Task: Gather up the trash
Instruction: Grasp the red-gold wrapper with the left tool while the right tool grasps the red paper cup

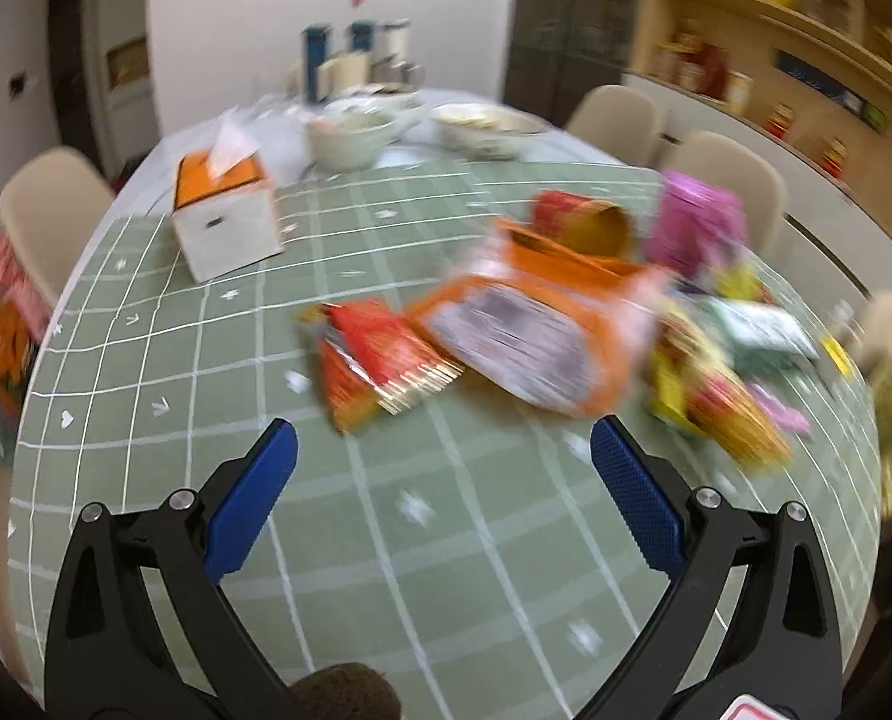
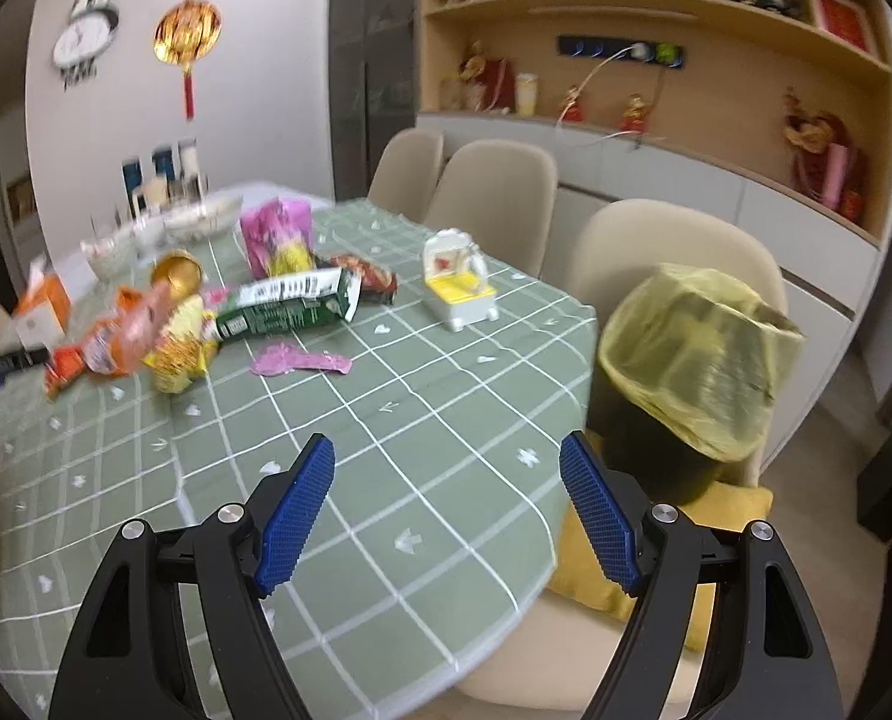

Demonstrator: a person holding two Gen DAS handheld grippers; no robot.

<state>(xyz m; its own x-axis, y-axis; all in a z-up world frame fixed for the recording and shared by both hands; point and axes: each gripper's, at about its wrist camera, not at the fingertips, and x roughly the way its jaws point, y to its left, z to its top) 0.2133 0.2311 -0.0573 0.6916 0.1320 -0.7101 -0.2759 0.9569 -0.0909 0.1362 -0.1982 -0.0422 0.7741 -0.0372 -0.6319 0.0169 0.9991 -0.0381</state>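
Left gripper [image 1: 443,441] nearest the lens, blue pads spread wide, nothing between them, hovering over the green checked tablecloth [image 1: 386,540] near the table's near edge. Right gripper [image 2: 446,459] likewise released, empty, over the table's right edge. Trash sits in a loose heap around the table's middle: red snack wrapper [image 1: 380,360] closest to the left gripper, touching a big orange bag [image 1: 524,336], with a red-gold cylinder can [image 1: 590,225] lying on its side just behind. Pink bag [image 1: 695,222] toward the right edge, yellow-red wrappers [image 1: 716,402] beside it, all blurred in the left wrist view. Right wrist view adds a green carton [image 2: 290,306] lying flat, a pink scrap [image 2: 299,360] flat on the cloth apart from the heap, and a white-yellow toy-like box [image 2: 461,285] standing alone near the right edge. Orange-white tissue box [image 1: 224,216] upright toward the left edge. Bowls [image 1: 350,132] at the far end. Bin with a yellow liner bag [image 2: 695,360] sits on a beige chair [image 2: 656,240] just beside the table's right edge, on a yellow cushion [image 2: 728,510].
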